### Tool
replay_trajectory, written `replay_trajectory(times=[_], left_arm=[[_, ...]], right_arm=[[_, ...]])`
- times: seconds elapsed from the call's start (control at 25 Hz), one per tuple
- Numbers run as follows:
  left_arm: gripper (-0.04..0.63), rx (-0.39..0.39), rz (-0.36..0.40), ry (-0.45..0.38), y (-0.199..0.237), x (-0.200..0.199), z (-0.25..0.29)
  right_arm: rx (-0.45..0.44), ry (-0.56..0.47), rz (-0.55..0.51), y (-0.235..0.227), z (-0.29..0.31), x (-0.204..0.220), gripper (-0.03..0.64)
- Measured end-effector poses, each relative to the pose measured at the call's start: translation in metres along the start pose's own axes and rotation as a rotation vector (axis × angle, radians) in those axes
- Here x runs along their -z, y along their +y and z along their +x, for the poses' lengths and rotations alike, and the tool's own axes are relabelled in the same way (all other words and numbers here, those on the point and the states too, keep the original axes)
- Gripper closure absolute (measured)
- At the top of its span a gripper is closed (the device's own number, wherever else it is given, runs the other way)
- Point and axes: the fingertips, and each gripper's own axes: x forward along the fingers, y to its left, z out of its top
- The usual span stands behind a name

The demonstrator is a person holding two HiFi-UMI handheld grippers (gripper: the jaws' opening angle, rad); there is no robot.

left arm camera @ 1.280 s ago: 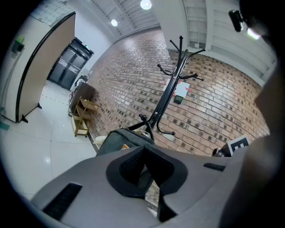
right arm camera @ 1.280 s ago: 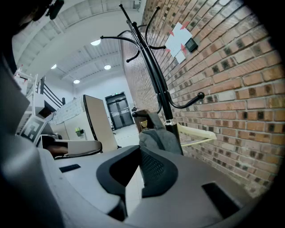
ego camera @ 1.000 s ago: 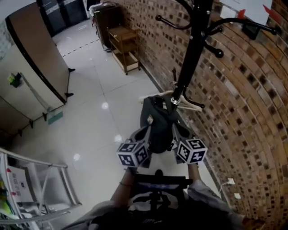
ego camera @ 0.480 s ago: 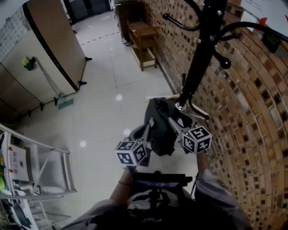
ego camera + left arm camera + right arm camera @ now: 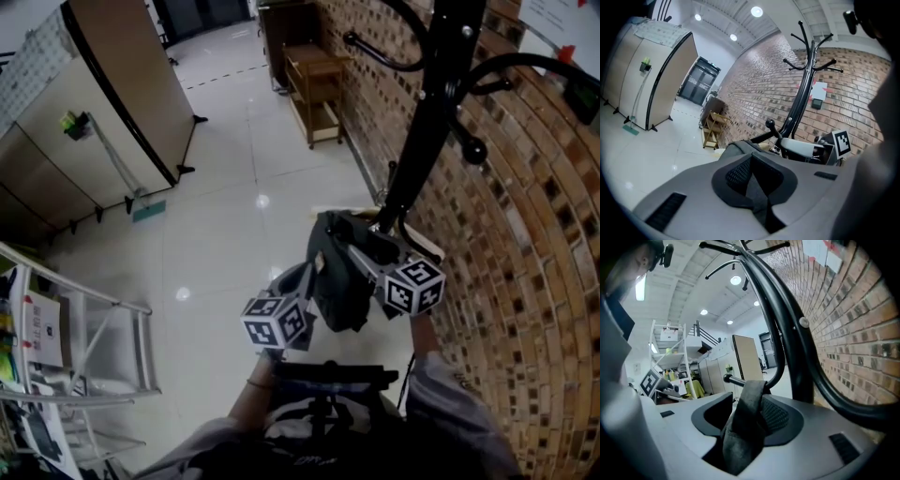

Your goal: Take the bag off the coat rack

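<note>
bag (image 5: 337,281): dark grey, soft, slumped; hung low against the rack's pole, not yet off.
strap (image 5: 749,400): dark webbing, looped over a low hook, slack end hanging down.
hook (image 5: 729,378): black, ball-tipped, pointed away from the pole.
coat rack (image 5: 427,122): black pole, curved ball-tipped arms, upright, just beside the brick wall.

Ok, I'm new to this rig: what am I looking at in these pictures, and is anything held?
No robot here: a person holds a two-jaw gripper in each hand. One picture comes from a head camera looking down; the other two from cameras riding on the grippers. A dark bag hangs on a black coat rack by a brick wall. The left gripper pinches the bag's fabric. The jaws of the right gripper are opening, with the bag's strap loose between them, draped over a hook.
</note>
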Motion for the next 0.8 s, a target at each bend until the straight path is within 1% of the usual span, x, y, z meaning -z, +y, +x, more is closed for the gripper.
replay_trajectory(times=[0.12,0.16,0.24,0.36,0.44,0.52,0.68,0.8], left_arm=[[0.588,-0.007,-0.004,-0.001,0.002,0.000,0.002],[0.588,-0.009,-0.004,0.000,0.002,0.000,0.002],[0.588,-0.013,-0.005,0.004,0.004,0.002,0.002],[0.588,-0.017,-0.013,0.005,0.007,0.003,0.002],[0.587,-0.022,-0.016,0.001,0.009,0.002,0.001],[0.588,-0.029,-0.017,-0.005,0.012,0.000,-0.001],[0.588,-0.049,-0.027,-0.020,0.023,-0.007,-0.007],[0.588,-0.058,-0.034,-0.034,0.029,-0.011,-0.012]], right_arm=[[-0.016,-0.023,0.048,-0.004,0.006,-0.004,0.413],[-0.018,-0.026,0.053,-0.006,0.008,-0.005,0.428],[-0.050,-0.010,0.071,-0.006,0.010,-0.002,0.430],[-0.163,0.103,0.093,0.002,0.020,0.013,0.464],[-0.198,0.147,0.080,0.006,0.024,0.017,0.482],[-0.195,0.138,0.092,0.006,0.023,0.016,0.491],[-0.152,0.089,0.081,0.008,0.020,0.009,0.514],[-0.146,0.055,0.101,0.013,0.019,0.002,0.522]])
